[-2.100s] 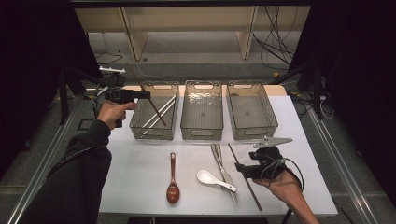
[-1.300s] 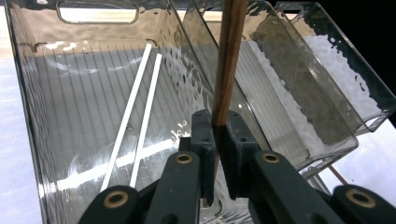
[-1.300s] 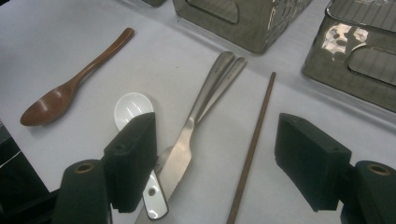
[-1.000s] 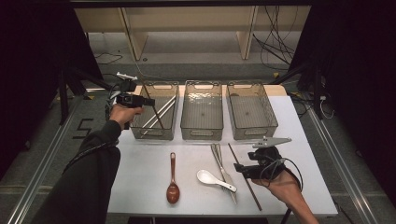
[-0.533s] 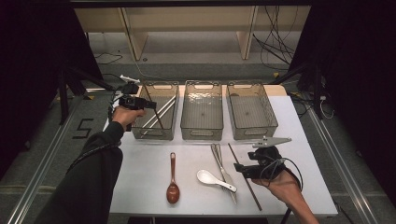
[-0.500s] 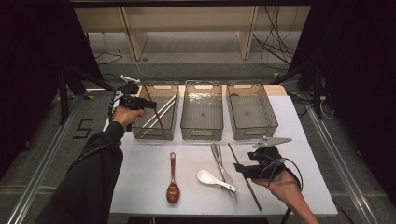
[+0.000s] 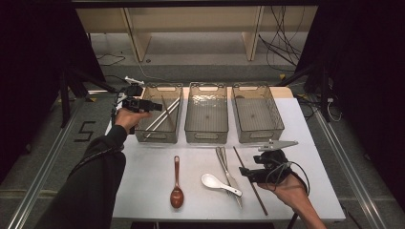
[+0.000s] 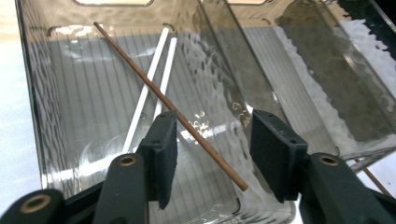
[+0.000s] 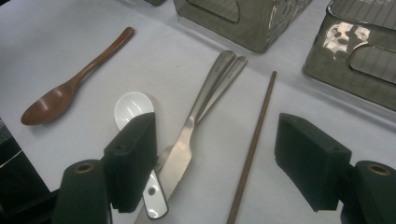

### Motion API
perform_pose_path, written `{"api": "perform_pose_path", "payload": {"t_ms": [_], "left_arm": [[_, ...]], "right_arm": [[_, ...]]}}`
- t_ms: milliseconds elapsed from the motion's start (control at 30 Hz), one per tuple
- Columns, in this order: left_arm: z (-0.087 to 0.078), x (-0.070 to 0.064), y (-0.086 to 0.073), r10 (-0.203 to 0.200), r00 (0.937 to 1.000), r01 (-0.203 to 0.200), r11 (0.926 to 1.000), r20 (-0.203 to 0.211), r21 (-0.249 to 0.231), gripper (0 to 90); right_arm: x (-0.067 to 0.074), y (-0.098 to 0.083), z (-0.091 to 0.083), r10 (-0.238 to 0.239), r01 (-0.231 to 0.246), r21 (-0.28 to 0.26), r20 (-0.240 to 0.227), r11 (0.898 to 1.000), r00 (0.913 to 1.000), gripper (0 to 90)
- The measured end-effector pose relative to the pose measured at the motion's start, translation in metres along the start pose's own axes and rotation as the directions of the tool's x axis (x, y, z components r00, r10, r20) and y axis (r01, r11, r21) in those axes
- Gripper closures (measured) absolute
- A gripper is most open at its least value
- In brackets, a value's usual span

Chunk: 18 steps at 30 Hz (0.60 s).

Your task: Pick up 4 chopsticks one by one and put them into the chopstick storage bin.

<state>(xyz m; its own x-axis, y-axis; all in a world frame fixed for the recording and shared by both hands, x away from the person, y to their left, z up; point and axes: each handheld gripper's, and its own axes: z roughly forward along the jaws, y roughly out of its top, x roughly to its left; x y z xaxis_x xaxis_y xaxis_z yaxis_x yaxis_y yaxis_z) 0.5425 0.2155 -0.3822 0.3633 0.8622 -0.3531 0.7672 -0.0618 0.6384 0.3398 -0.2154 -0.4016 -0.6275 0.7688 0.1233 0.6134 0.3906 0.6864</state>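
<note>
Brown chopstick [image 8: 173, 113] dropping into left bin [image 7: 159, 137] from just-opening left gripper [image 8: 212, 156]; wide-jawed, empty right gripper [image 9: 215, 154] should next take its mate [image 9: 252, 149]

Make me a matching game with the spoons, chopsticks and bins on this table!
Things:
1. brown spoon
2. white spoon
3. white chopsticks
4. right bin

Places or states:
A. inside the left bin
B. empty
C. on the table, left of the white spoon
D. on the table, touching the knife

Pairs: 1-C, 2-D, 3-A, 4-B
</note>
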Motion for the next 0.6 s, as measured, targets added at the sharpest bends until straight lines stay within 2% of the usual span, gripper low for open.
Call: {"api": "perform_pose_path", "payload": {"t_ms": [167, 367, 467, 600], "left_arm": [[-0.014, -0.008, -0.01, 0.02, 0.9981, -0.017, 0.9981, 0.057, -0.058, 40.3], [-0.03, -0.02, -0.03, 0.05, 0.9892, -0.037, 0.995, 0.138, -0.092, 29.2], [-0.038, -0.028, -0.043, 0.093, 0.9843, -0.078, 0.9912, 0.15, -0.107, 25.8], [-0.047, -0.035, -0.057, 0.123, 0.9786, -0.102, 0.9861, 0.165, -0.131, 22.3]], "right_arm": [[0.0, 0.0, 0.0, -0.001, 0.001, 0.001, 0.001, 1.0, 1.0, 30.7], [0.0, 0.0, 0.001, 0.004, -0.004, 0.013, 0.007, 1.0, 1.0, 30.7], [-0.001, 0.0, 0.002, 0.008, -0.008, 0.021, 0.013, 1.0, 0.9999, 30.7], [-0.001, -0.001, 0.003, 0.012, -0.013, 0.042, 0.024, 0.999, 0.9996, 30.8]]}}
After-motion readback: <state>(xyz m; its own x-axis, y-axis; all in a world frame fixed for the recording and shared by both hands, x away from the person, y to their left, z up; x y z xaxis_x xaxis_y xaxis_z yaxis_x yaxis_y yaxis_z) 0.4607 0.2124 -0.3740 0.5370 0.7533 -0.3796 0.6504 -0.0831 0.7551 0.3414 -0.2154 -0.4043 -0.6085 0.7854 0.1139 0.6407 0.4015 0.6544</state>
